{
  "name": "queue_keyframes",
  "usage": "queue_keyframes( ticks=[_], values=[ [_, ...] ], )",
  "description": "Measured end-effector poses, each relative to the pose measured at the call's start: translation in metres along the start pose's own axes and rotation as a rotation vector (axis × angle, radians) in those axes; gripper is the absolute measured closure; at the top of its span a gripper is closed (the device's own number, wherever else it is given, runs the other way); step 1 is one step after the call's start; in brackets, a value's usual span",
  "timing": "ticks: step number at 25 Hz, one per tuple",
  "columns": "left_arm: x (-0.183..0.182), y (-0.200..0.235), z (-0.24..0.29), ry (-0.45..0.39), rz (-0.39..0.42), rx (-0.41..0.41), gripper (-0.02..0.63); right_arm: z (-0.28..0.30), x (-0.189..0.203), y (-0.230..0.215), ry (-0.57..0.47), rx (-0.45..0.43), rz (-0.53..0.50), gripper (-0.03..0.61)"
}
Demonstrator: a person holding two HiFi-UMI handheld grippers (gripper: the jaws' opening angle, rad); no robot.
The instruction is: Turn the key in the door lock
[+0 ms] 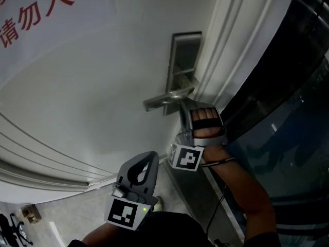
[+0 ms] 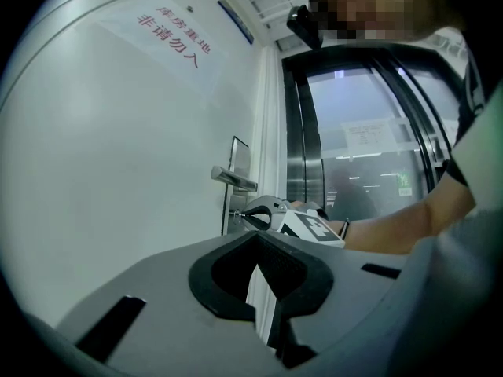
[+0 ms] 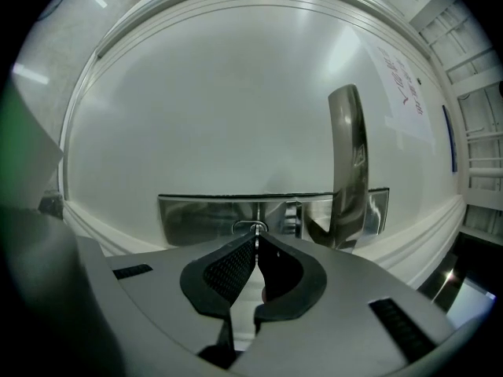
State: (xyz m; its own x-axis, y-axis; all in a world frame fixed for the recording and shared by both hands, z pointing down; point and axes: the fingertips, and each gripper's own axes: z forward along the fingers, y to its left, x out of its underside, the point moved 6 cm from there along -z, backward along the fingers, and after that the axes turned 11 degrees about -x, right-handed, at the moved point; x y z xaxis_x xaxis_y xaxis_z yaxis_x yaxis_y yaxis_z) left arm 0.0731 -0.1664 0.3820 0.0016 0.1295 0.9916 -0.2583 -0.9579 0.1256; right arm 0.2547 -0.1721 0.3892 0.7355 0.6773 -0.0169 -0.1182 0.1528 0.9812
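A steel lock plate (image 1: 185, 55) with a lever handle (image 1: 165, 101) sits on the white door (image 1: 92, 96). My right gripper (image 1: 181, 105) reaches in just under the handle, and the key is hidden there in the head view. In the right gripper view the right gripper (image 3: 257, 234) is shut on the thin key (image 3: 255, 227), which stands in the keyhole of the lock plate (image 3: 204, 217) beside the handle (image 3: 349, 163). My left gripper (image 1: 152, 156) hangs lower, away from the door. It is shut and holds nothing (image 2: 258, 235). The left gripper view shows the right gripper (image 2: 263, 209) at the lock.
A notice with red characters (image 1: 32, 13) is stuck on the door at the upper left. Dark glass panels (image 1: 293, 112) stand to the right of the white door frame (image 1: 231, 50). A small box (image 1: 29, 213) lies on the floor at the lower left.
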Motion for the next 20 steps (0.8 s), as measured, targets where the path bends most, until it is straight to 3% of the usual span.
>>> queue_keyframes(
  ticks=[6, 20],
  values=[
    [-0.001, 0.003, -0.003, -0.007, -0.003, -0.010, 0.609, 0.003, -0.002, -0.005, 0.008, 0.048, -0.035, 0.558],
    [-0.005, -0.008, -0.010, -0.022, 0.010, 0.002, 0.609, -0.013, -0.006, 0.000, -0.013, -0.003, 0.029, 0.555]
  ],
)
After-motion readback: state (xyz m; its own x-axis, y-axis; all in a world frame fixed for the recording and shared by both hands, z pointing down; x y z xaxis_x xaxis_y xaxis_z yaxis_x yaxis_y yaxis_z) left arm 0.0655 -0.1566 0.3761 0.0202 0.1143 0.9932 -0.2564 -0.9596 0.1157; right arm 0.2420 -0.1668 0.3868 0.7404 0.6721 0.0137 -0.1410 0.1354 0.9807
